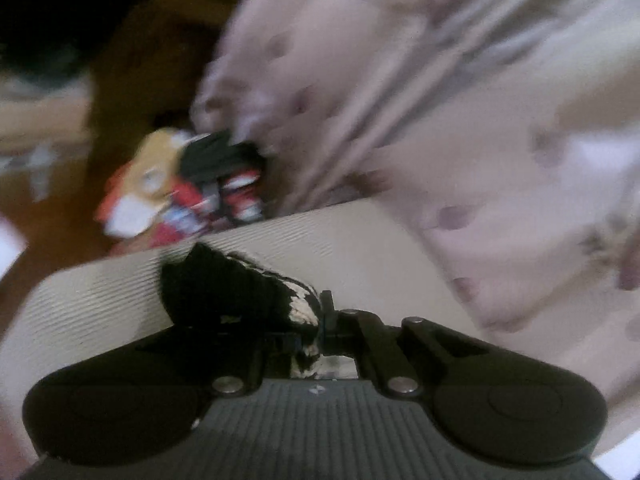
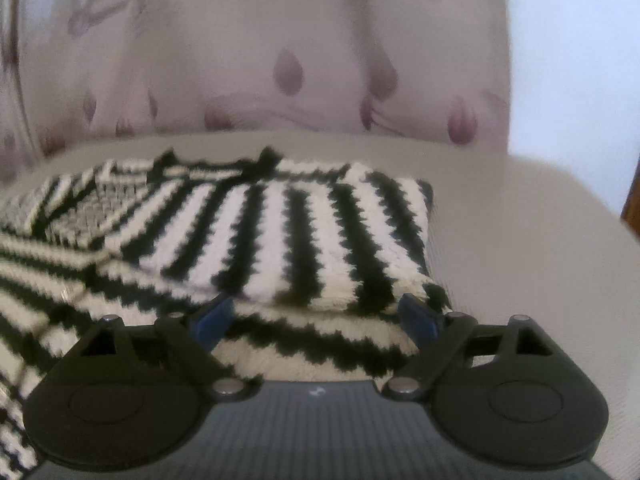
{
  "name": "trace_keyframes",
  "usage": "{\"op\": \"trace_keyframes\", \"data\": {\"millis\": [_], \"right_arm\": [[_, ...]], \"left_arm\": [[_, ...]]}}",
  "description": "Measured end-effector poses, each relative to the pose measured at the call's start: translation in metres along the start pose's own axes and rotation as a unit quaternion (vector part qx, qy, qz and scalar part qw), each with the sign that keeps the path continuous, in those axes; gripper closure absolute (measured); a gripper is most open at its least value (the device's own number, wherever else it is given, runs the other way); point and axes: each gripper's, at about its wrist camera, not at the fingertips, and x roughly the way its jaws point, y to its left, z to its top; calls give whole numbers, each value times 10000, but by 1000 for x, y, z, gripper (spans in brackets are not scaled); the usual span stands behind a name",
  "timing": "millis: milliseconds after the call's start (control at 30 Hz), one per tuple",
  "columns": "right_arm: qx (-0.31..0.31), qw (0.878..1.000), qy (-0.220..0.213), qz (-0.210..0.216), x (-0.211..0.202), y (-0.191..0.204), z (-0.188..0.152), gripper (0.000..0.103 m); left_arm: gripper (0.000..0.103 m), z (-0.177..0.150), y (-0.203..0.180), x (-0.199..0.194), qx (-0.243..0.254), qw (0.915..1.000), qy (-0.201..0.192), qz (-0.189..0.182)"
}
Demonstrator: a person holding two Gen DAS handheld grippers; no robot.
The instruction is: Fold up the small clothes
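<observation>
A black-and-white striped knit garment (image 2: 280, 232) lies on a beige ribbed cushion (image 2: 520, 240), with one part folded over on top. My right gripper (image 2: 316, 316) is open just over its near edge, blue pads (image 2: 212, 316) spread wide, holding nothing. In the left wrist view my left gripper (image 1: 320, 328) is shut on a bunched black-and-white part of the knit garment (image 1: 240, 292), lifted over the beige cushion (image 1: 100, 300). This view is blurred by motion.
A pale pink curtain with dark petal prints (image 2: 288, 72) hangs behind the cushion and also fills the right of the left wrist view (image 1: 440, 100). A heap of colourful items (image 1: 180, 188) lies on a brown floor (image 1: 132, 80) beyond the cushion's edge.
</observation>
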Motion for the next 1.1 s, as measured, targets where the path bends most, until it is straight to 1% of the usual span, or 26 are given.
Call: {"op": "trace_keyframes", "data": {"millis": [67,133,200,233,300,367,467,567,633,733,800,867,933,967,1000,1033,1067,1100], "right_arm": [[388,9990,-142,165,-5,-13,-1,13],[708,9965,-310,330,-10,-23,-3,13],[1006,9929,-483,416,-15,-33,-4,13],[1129,9910,-550,466,-16,-37,-5,13],[1383,9867,-680,527,-20,-46,-7,13],[1636,9815,-828,545,-24,-54,-10,13],[1957,9735,-997,630,-28,-65,-14,13],[2246,9650,-1164,692,-31,-75,-19,13],[2345,9618,-1214,726,-33,-79,-21,13],[2399,9603,-1216,746,-32,-82,-21,13],[2375,9609,-1209,752,-32,-80,-21,13],[2374,9608,-1223,748,-32,-80,-21,13],[2401,9595,-1262,760,-33,-82,-22,13],[2418,9588,-1285,756,-33,-82,-23,13],[2428,9584,-1296,750,-34,-82,-24,13],[2434,9582,-1302,749,-34,-81,-24,13],[2427,9583,-1307,752,-34,-81,-24,13],[2417,9585,-1311,753,-34,-81,-24,13]], "left_arm": [[97,7,-50,-6,234,9990,-105,-362],[97,6,-105,-14,505,9956,-189,-765],[97,-5,-163,-22,819,9892,-212,-1196],[97,-14,-191,-26,971,9847,-162,-1441],[97,-37,-244,-30,1222,9744,46,-1887],[97,-65,-288,-31,1435,9637,298,-2230],[97,-114,-342,-25,1722,9482,753,-2561],[97,-170,-380,-14,2028,9341,1190,-2687],[97,-208,-400,-1,2275,9242,1469,-2694],[97,-265,-416,22,2569,9087,1925,-2669],[97,-300,-422,34,2825,8959,2119,-2694],[97,-328,-427,44,3018,8790,2362,-2837],[94,-348,-427,54,3196,8632,2531,-2977],[85,-356,-428,57,3271,8559,2596,-3052],[66,-362,-428,60,3353,8473,2642,-3161],[53,-367,-429,58,3432,8394,2649,-3279],[26,-369,-429,56,3479,8323,2648,-3408],[8,-371,-429,52,3489,8257,2611,-3581]]}}
